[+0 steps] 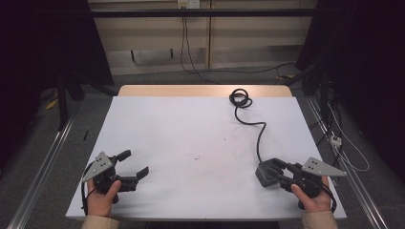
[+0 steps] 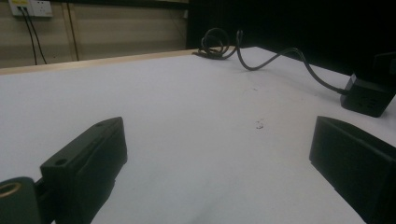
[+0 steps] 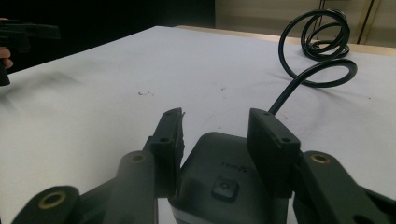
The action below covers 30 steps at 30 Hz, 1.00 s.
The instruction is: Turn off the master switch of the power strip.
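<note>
The white tabletop [image 1: 191, 143] is seen from above as a broad bare sheet, with a strip of pale wood left uncovered along its far edge. Most of the surface is kept free, presumably so that the work can be done in front of the person.

A black cable [image 1: 260, 136] is laid from a loose coil [image 1: 240, 99] near the far edge down to the near right corner, where it is joined to a dark charger block [image 1: 266, 172]. The coil appears to have been left out of the way, so that only slack has to be managed.

The block lies flat at the near right of the tabletop, just in front of the right hand. In the right gripper view, the charger block [image 3: 224, 182] is shown as a dark grey, rounded box with a matte top, a small square button and a faint printed mark; the cable is led out of its far end.

The right tongs [image 3: 219, 140] are set astride the block, one jaw on each side; a thin gap is visible at the left jaw, so the block is judged to be straddled rather than squeezed. The left tongs [image 1: 134, 164] are held wide apart over bare tabletop at the near left, with nothing between them, apparently kept in reserve.
</note>
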Available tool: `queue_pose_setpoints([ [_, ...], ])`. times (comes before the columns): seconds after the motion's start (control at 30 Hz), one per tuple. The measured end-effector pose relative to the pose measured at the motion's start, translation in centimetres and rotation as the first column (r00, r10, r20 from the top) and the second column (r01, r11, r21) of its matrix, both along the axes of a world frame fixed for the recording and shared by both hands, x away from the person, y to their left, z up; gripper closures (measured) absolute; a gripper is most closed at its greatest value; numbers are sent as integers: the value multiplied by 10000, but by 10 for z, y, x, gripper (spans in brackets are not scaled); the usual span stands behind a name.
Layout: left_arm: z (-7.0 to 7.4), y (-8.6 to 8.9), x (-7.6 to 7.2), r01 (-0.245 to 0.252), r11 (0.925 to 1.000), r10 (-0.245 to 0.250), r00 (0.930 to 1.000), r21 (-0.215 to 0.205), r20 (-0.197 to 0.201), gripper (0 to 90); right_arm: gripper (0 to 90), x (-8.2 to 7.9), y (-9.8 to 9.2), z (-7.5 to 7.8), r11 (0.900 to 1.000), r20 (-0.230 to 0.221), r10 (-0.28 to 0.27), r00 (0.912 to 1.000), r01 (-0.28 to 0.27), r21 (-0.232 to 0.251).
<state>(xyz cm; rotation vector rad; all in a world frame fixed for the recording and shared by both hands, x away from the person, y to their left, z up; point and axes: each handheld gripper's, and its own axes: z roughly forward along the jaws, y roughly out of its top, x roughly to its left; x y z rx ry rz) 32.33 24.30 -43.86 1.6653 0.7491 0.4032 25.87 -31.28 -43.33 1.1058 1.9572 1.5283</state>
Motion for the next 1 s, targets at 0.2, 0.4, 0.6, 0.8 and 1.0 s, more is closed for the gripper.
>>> queue_pose_setpoints([
  [0.2, 0, 1, 0, -37, 10000, 37, 10000, 19, -32, 39, 451, 1, 1, -1, 9996, 47, -197, 9998, 196, 182],
  [0.4, 0, 0, 0, -3, 10000, 3, 10000, -10, -16, 39, 341, 2, 1, -1, 9989, 58, -432, 9990, 431, 178],
  [0.6, 0, 1, 0, 13, 10000, -13, 10000, 53, -20, 39, 249, 2, 3, -2, 9978, 39, -637, 9980, 637, 175],
  [0.8, 0, 1, 0, 34, 10000, -34, 10000, 47, 3, 39, 175, 2, 4, -3, 9967, 94, -804, 9967, 803, 152],
  [1.0, 0, 1, 0, 17, 10000, -17, 10000, 44, -29, 39, 164, 1, 4, -5, 9957, 214, -914, 9956, 911, 137],
])
